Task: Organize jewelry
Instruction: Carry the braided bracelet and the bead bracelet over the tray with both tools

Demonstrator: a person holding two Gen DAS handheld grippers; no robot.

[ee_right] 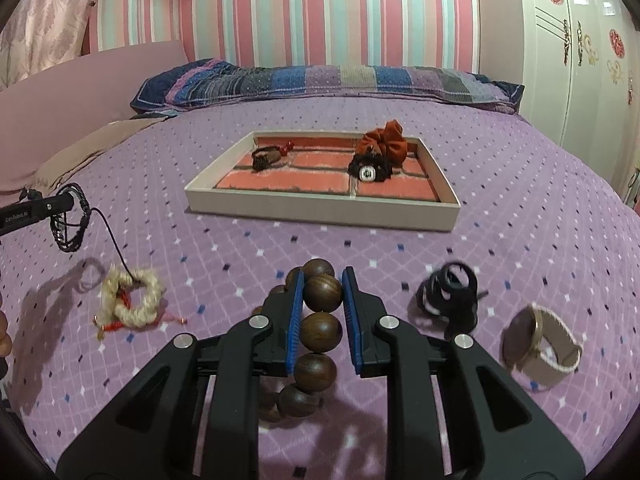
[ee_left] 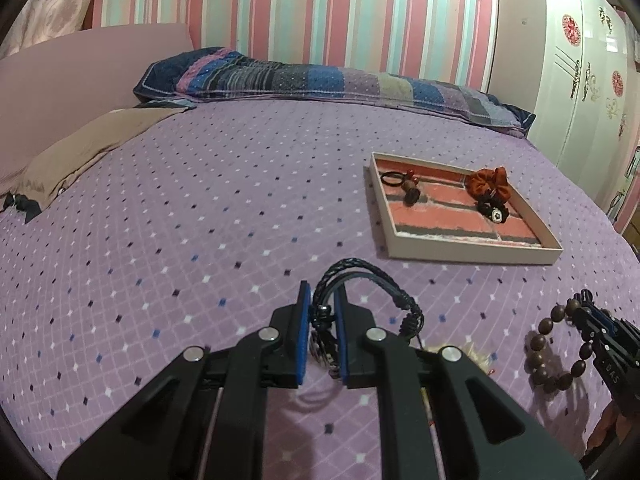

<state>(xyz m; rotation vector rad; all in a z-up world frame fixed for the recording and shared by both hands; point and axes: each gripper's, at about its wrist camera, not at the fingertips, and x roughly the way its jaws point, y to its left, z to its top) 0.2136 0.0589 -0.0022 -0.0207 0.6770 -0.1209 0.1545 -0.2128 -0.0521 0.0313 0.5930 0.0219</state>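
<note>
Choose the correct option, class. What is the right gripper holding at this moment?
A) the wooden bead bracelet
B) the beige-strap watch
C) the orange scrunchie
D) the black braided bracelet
A: in the right wrist view the right gripper is closed on the wooden bead bracelet, whose beads sit between its blue pads, while the black braided bracelet is in the left gripper.

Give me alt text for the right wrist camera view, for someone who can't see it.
The right claw is shut on a wooden bead bracelet above a purple bedspread. Ahead lies a shallow tray holding hair ties and an orange scrunchie; a watch lies to the right.
</note>
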